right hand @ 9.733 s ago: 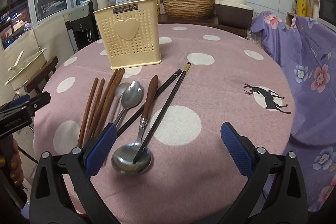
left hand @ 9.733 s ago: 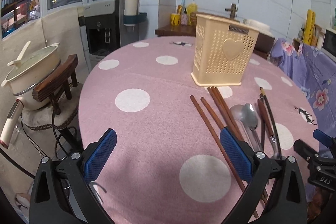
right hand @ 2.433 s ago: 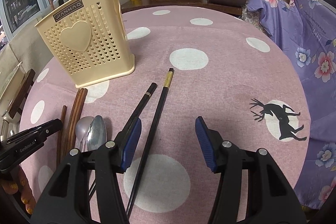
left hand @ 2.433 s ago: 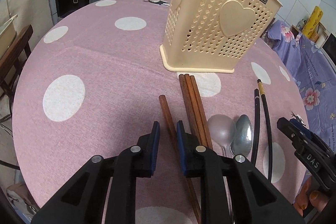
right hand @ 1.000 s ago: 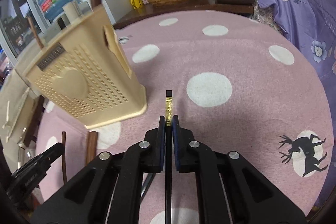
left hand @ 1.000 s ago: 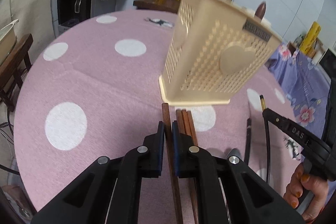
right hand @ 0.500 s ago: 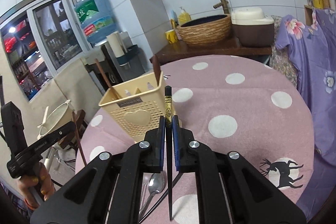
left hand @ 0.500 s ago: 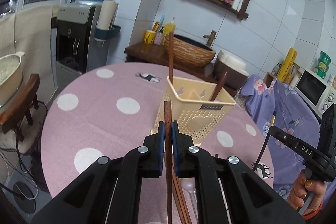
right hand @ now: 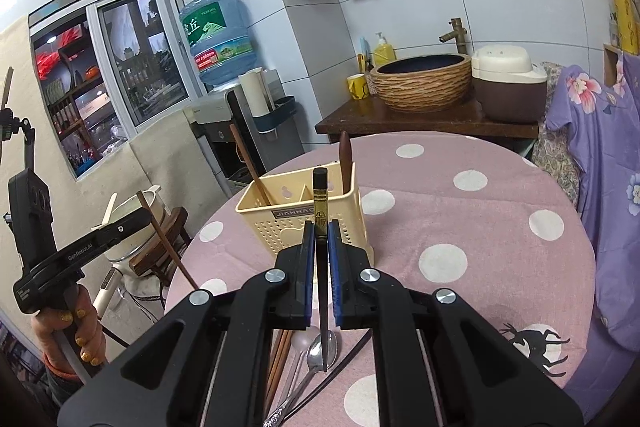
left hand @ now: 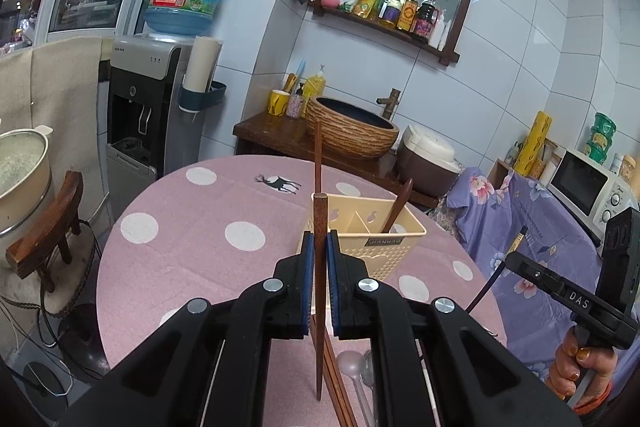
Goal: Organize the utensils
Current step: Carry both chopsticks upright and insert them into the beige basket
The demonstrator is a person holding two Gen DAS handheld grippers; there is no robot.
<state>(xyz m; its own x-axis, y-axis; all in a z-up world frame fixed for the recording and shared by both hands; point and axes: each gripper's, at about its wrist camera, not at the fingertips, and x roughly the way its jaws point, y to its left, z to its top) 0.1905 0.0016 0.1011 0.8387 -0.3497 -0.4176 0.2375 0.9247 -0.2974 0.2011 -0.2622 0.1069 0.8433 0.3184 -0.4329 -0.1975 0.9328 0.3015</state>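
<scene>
Two hand-held grippers, left (left hand: 319,259) and right (right hand: 320,247), each clamp one upright chopstick; we see the holder (right hand: 300,215) ahead and below both, openings upward.

Right gripper (right hand: 320,239) clamped on upright black chopstick (right hand: 320,211), above pink dotted table (right hand: 460,219); cream utensil basket (right hand: 296,223) behind; spoons (right hand: 316,351) lying below.

Bare tablecloth (right hand: 480,227) right of the holder (right hand: 296,223) is open; spoons (right hand: 316,351) and chopsticks (right hand: 280,351) crowd its front
</scene>
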